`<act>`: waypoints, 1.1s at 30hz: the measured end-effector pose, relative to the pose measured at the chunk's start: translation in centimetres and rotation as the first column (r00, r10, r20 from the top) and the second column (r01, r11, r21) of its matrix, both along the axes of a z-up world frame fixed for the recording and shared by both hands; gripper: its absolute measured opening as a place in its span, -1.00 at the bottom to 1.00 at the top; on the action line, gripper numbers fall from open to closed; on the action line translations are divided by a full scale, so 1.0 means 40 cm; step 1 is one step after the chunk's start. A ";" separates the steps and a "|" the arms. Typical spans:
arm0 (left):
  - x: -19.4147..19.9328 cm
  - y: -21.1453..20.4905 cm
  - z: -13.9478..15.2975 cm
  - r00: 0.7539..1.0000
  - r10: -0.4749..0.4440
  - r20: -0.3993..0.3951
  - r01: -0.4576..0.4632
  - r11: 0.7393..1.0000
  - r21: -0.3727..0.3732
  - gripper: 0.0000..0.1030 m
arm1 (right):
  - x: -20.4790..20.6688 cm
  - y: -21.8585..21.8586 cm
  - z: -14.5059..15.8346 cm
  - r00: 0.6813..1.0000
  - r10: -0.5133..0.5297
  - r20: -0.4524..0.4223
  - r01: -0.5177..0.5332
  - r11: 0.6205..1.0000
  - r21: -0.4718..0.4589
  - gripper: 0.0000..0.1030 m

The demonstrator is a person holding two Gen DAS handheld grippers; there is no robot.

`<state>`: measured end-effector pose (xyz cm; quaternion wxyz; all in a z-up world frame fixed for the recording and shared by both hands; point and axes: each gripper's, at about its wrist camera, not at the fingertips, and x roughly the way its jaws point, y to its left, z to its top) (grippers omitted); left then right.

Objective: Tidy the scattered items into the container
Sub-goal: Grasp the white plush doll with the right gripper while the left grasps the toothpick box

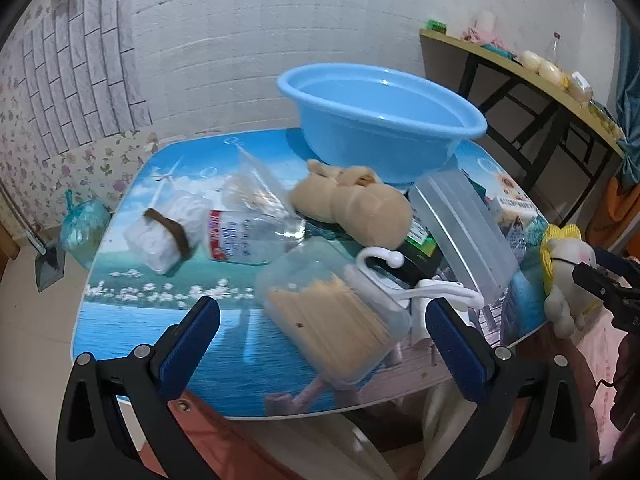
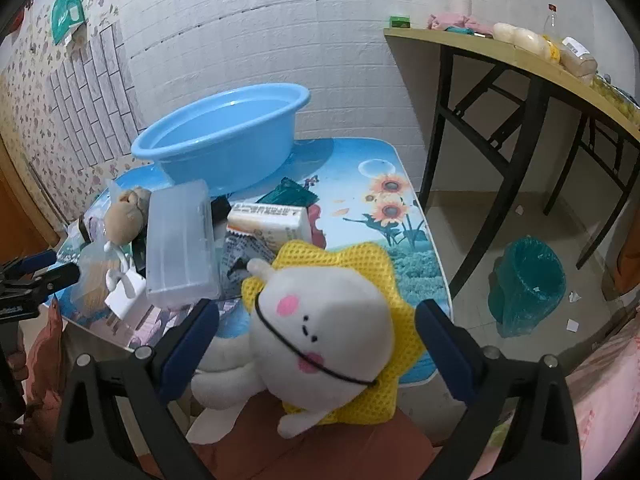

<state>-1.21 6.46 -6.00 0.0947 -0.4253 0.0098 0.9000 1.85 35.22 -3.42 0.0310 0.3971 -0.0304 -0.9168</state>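
Note:
A light blue basin [image 1: 360, 140] [image 2: 232, 164] stands at the far side of the small picture-top table [image 1: 168, 320]. My left gripper [image 1: 323, 305] is open, and a clear jar of thin wooden sticks [image 1: 332, 320] lies between its fingers, untouched. My right gripper [image 2: 317, 306] is open around a white plush toy in yellow mesh [image 2: 320, 320] [image 1: 564, 276] at the table's near edge, pads apart from it. Scattered between are a beige plush [image 1: 352, 204] [image 2: 126, 216], a clear bottle [image 1: 240, 236], a white cloth roll [image 1: 160, 236], a clear plastic box [image 1: 460, 232] [image 2: 176, 240], a white hook [image 1: 384, 256] and a carton [image 2: 268, 224].
A wooden side table on black legs [image 2: 500, 52] stands to the right, loaded with small things. A teal-lined bin [image 2: 524, 284] sits on the floor beside it. A tied bag [image 1: 84, 228] and a dustpan lie on the floor at the left.

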 end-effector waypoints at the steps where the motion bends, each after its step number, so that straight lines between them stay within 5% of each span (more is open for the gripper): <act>1: -0.003 0.006 -0.003 1.000 -0.002 0.006 0.002 1.000 0.000 1.00 | 0.002 -0.002 -0.002 1.000 0.003 -0.003 -0.003 1.000 0.009 0.95; 11: -0.043 0.038 -0.043 0.999 0.016 0.046 -0.014 0.999 -0.044 1.00 | -0.010 -0.015 -0.036 0.999 0.029 0.020 -0.029 0.999 0.024 0.90; 19: -0.056 0.014 -0.070 0.995 0.031 0.091 -0.027 0.999 -0.038 1.00 | -0.013 -0.020 -0.039 0.999 0.045 0.007 -0.045 0.999 0.030 0.46; 33: -0.034 -0.090 -0.082 0.985 0.093 0.143 -0.090 0.996 -0.029 1.00 | -0.016 -0.018 -0.034 1.000 0.027 0.010 -0.027 1.000 0.014 0.40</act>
